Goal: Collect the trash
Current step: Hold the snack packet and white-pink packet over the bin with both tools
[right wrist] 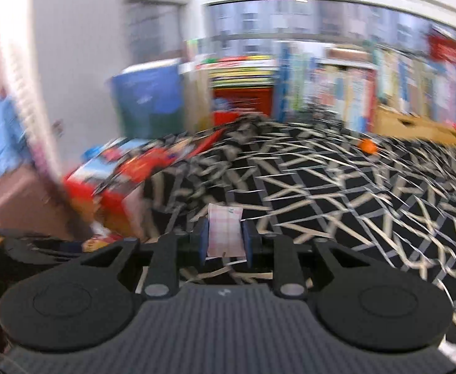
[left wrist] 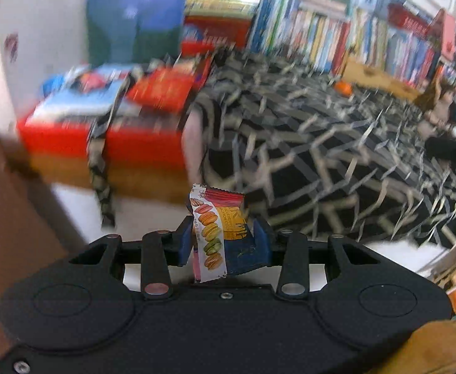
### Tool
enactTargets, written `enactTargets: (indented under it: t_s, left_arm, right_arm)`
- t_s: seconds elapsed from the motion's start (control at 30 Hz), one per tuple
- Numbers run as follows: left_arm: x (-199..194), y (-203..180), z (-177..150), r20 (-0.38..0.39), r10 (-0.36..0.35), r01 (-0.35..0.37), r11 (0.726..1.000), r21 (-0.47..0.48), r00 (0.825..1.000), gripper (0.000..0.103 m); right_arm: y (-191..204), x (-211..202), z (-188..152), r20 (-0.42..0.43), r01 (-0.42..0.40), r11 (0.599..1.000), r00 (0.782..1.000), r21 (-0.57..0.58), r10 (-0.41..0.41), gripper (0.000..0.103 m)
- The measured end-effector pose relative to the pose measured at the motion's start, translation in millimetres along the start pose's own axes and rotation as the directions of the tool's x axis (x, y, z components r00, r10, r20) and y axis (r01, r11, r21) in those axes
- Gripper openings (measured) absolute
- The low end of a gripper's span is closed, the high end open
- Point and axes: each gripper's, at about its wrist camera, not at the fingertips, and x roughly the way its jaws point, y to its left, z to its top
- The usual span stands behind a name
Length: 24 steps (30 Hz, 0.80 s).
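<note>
Left gripper (left wrist: 223, 237) clamps a macaron wrapper (left wrist: 217, 233); right gripper (right wrist: 224, 238) pinches a pink sachet (right wrist: 225, 233). Carrying step, I'd say. Next: find a bin.

The snack wrapper (left wrist: 217, 233) looks like glossy printed foil. The small packet (right wrist: 225, 233) looks matt, like paper. At twelve o'clock the patterned blanket (right wrist: 337, 187) is soft cloth.

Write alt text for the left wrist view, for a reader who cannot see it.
The left gripper pinches a macaron snack wrapper between its blue pads. Beyond it, blurred, lie a black-and-cream patterned blanket, a stack of red boxes and a row of books.
</note>
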Motion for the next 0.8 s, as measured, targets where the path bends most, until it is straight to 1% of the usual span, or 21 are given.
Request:
enactTargets:
  t_s: [0.07,0.17,0.23,0.33,0.43,0.53,0.6,0.73,0.8]
  left_arm:
    - [5,6,-18,-0.037,0.022,-0.022,1.000,-0.017,0.999,0.039]
    - [15,12,-40,-0.091,0.038,-0.041,0.999,-0.025,0.995,0.039]
    - [20,12,-49,-0.118,0.046,-0.049,0.999,-0.024,0.992,0.039]
    - [26,12,-56,-0.143,0.042,-0.049,0.998,-0.049,0.989,0.039]
    - [32,9,-59,-0.153,0.045,-0.050,0.998,-0.032,0.987,0.039]
    - [37,6,-57,-0.158,0.040,-0.044,0.999,-0.024,0.987,0.039]
    - [41,3,-55,-0.157,0.041,-0.045,0.999,-0.023,0.987,0.039]
    - [47,-1,-56,-0.178,0.046,-0.049,0.999,-0.009,0.983,0.039]
    - [48,-1,-57,-0.184,0.043,-0.046,0.999,-0.011,0.982,0.039]
  right_arm:
    - [14,4,-3,-0.013,-0.034,0.998,0.999,-0.048,0.034,0.029]
    - [27,11,-8,-0.050,-0.114,0.993,0.992,-0.017,0.113,0.029]
    - [34,16,-11,-0.073,-0.136,0.991,0.988,-0.015,0.134,0.029]
    - [40,19,-14,-0.094,-0.160,0.987,0.983,-0.026,0.157,0.029]
    - [44,24,-18,-0.134,-0.165,0.986,0.978,-0.031,0.159,0.029]
    - [42,28,-24,-0.174,-0.168,0.986,0.971,-0.002,0.165,0.029]
    - [40,28,-26,-0.179,-0.163,0.987,0.971,-0.012,0.158,0.029]
    - [34,29,-24,-0.169,-0.168,0.985,0.971,0.021,0.170,0.029]
    - [33,31,-24,-0.173,-0.166,0.986,0.971,0.019,0.167,0.029]
